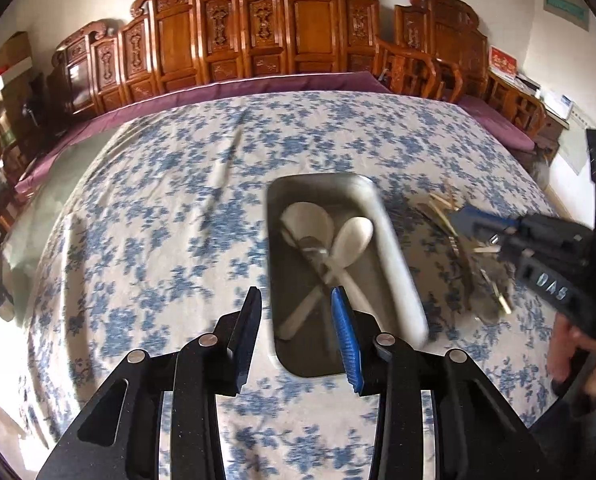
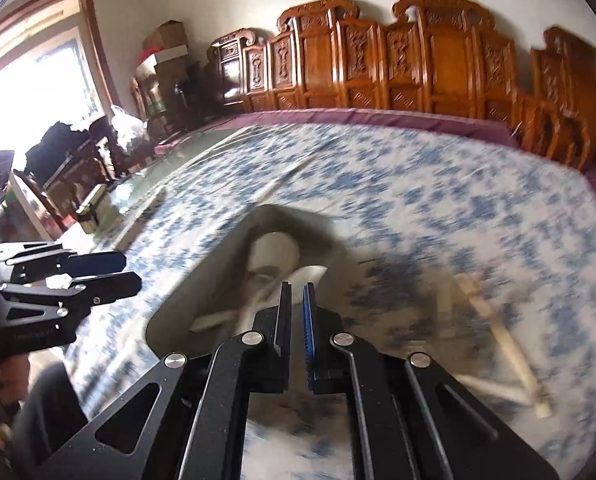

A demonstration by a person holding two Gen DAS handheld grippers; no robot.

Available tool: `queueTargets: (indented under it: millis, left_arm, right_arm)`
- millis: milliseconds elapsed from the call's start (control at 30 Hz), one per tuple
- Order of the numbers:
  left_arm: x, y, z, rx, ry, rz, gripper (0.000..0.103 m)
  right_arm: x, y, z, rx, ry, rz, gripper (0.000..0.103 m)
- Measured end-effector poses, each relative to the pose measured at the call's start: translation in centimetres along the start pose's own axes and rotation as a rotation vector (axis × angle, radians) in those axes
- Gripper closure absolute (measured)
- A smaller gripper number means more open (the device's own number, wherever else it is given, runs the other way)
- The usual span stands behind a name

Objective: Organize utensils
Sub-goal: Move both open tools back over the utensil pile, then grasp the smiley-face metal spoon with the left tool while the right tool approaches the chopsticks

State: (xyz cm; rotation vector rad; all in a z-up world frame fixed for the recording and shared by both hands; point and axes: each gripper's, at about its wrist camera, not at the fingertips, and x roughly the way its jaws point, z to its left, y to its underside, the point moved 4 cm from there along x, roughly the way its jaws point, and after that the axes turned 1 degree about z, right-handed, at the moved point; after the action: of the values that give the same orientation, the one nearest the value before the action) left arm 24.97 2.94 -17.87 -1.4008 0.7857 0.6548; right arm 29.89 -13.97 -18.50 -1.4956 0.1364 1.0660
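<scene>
A: Your left hand-held gripper (image 1: 296, 312) – jaws apart, nothing btwn them?

B: Yep, released. It hangs over the near end of the metal tray (image 1: 282, 208), one finger outside the tray's left wall, the blue-padded one over the inside.

A: And your right hand-held gripper (image 2: 297, 300)?

B: Clenched, pads nearly touching, nothing in them. In its own view it sits over the tray's (image 2: 166, 312) near right part; from the left cam it's (image 1: 463, 216) off to the right, above the chopsticks.

A: Where are the utensils?

B: Two white spoons (image 1: 309, 220) in the tray, bowls at the far end, handles crossing w/ a metal utensil – can't tell which kind, too blurry. Loose pale chopsticks (image 1: 443, 208) lie scattered on the worktop just right of the tray, on the blue-flowered cloth (image 1: 158, 200).

A: Rest of the room?

B: Carved wooden furniture (image 1: 258, 32) along the far wall, purple cloth (image 1: 258, 86) under it. Your hand (image 1: 573, 344) shows at the right edge.
</scene>
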Motion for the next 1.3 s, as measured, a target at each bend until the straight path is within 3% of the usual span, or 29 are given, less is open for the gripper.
queueTargets:
  millis: [100, 233, 500, 967, 1133, 1300]
  left_arm:
    - [0.3, -0.1, -1.9, 0.014, 0.032, 0.000, 0.068]
    - [0.8, -0.1, -4.9, 0.045, 0.072, 0.008, 0.068]
    - [2.5, 0.0, -10.6, 0.110, 0.133, 0.033, 0.068]
    - [6.9, 0.2, -16.4, 0.129, 0.210, 0.102, 0.068]
    - [8.5, 0.8, -18.1, 0.149, 0.235, 0.141, 0.088]
    - [10.1, 1.2, -18.7, 0.136, 0.263, 0.181, 0.092]
  right_arm:
    - [-1.7, 0.6, -2.6, -0.013, 0.051, 0.004, 0.095]
    - [-3.4, 1.5, -5.5, -0.014, 0.096, 0.005, 0.083]
    - [-5.0, 1.6, -9.7, 0.016, 0.117, 0.012, 0.083]
    - [-3.6, 3.0, -13.7, 0.068, 0.154, 0.089, 0.083]
    - [-3.3, 3.1, -13.6, 0.072, 0.150, 0.101, 0.083]
    - [-3.1, 3.1, -13.7, 0.073, 0.154, 0.104, 0.083]
